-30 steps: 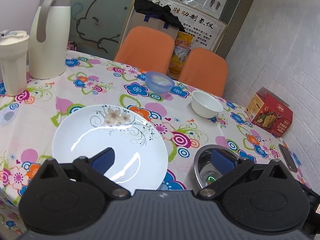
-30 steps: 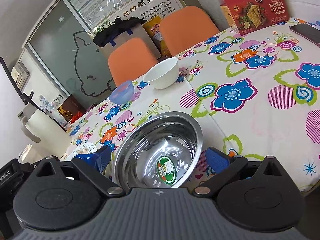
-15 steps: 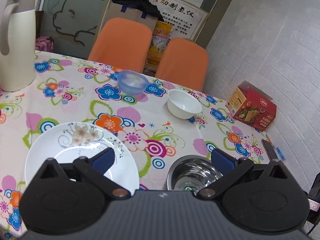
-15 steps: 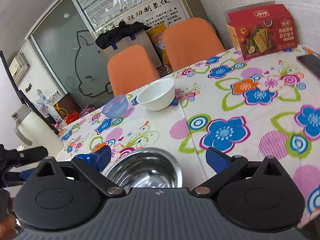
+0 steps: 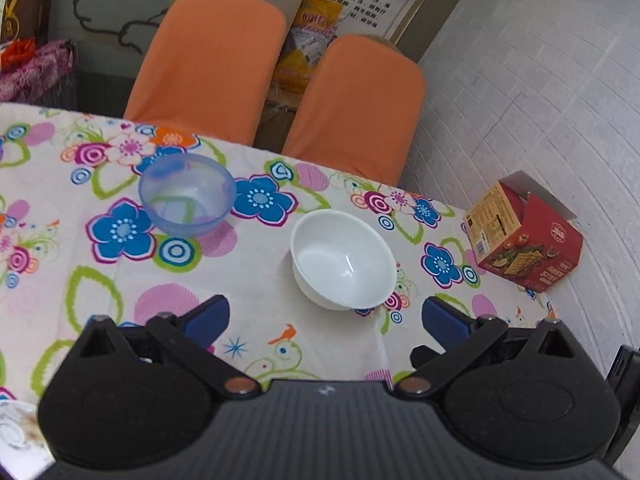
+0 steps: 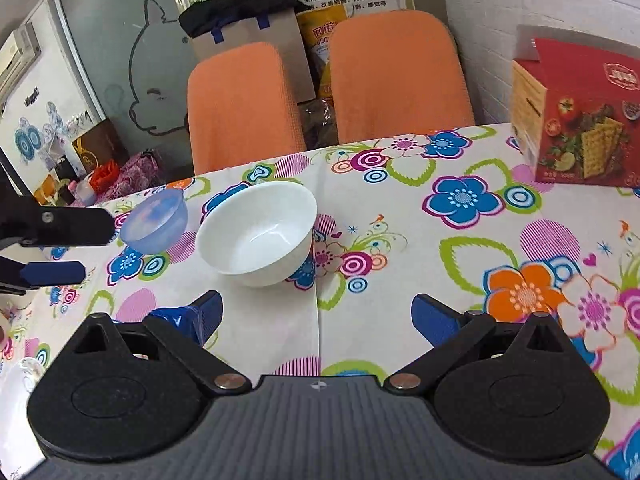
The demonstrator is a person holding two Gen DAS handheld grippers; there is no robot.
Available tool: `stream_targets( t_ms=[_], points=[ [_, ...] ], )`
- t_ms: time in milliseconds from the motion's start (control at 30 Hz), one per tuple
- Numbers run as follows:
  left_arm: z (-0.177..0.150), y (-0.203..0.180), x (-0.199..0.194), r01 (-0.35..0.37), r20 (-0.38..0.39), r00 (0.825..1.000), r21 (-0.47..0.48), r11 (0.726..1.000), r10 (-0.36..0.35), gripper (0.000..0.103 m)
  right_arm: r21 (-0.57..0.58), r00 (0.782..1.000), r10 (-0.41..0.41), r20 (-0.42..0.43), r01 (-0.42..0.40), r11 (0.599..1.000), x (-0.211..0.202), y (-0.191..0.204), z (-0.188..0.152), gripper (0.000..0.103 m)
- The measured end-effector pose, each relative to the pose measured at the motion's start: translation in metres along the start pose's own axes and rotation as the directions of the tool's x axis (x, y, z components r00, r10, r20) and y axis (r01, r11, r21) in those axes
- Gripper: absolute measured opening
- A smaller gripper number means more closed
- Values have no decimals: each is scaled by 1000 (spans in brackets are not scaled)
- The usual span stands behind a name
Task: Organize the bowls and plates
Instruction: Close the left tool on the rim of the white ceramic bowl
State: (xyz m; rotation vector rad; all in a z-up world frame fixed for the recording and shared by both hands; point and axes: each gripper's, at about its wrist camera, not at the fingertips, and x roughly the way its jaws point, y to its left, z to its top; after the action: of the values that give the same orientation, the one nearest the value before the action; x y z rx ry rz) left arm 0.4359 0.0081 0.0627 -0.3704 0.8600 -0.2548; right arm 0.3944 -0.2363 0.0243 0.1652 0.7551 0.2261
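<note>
L gripper (image 5: 324,316) jaws spread wide, nothing btwn, hovered over floral tablecloth (image 5: 260,280). R gripper (image 6: 316,316) likewise wide apart, empty. White bowl (image 5: 344,258) sat upright on cloth just ahead of both, untouched. Blue translucent bowl (image 5: 187,194) upright to its left, farther back, apart from it. Red cracker box (image 5: 524,236) near table's right edge. Plate rim (image 5: 16,428) barely visible at bottom-left corner of L view.

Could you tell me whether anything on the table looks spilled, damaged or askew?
Nothing stands out. The white bowl and the blue bowl sit upright and empty on the tablecloth, apart from each other.
</note>
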Motion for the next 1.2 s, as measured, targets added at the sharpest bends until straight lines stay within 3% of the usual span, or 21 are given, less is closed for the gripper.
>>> stream_targets(
  t_ms=[200, 433, 633, 833, 1000, 1067, 1200],
  points=[
    [23, 6, 75, -54, -94, 994, -70, 996, 48, 102, -137, 997, -58, -42, 52, 989, 60, 8, 30, 89],
    [38, 11, 120, -64, -135, 989, -77, 995, 54, 101, -194, 994, -53, -92, 34, 980, 103, 8, 38, 89],
    [35, 11, 138, -67, -168, 984, -40, 997, 59, 90, -230, 995, -47, -83, 27, 973, 114, 13, 39, 89],
    [34, 8, 140, -79, -156, 985, -9, 997, 76, 90, -233, 999, -33, 5, 33, 972, 115, 9, 31, 91],
    [34, 6, 141, -74, -164, 984, -13, 997, 71, 90, -241, 997, -46, -57, 31, 970, 115, 13, 40, 89],
    [34, 6, 140, -69, -168, 984, -18, 997, 65, 90, -247, 1000, -6, -12, 3, 969, 103, 14, 38, 89],
    [34, 9, 140, -73, -161, 985, -22, 997, 68, 91, -303, 999, -25, 29, 33, 952, 96, 21, 34, 89]
  ],
)
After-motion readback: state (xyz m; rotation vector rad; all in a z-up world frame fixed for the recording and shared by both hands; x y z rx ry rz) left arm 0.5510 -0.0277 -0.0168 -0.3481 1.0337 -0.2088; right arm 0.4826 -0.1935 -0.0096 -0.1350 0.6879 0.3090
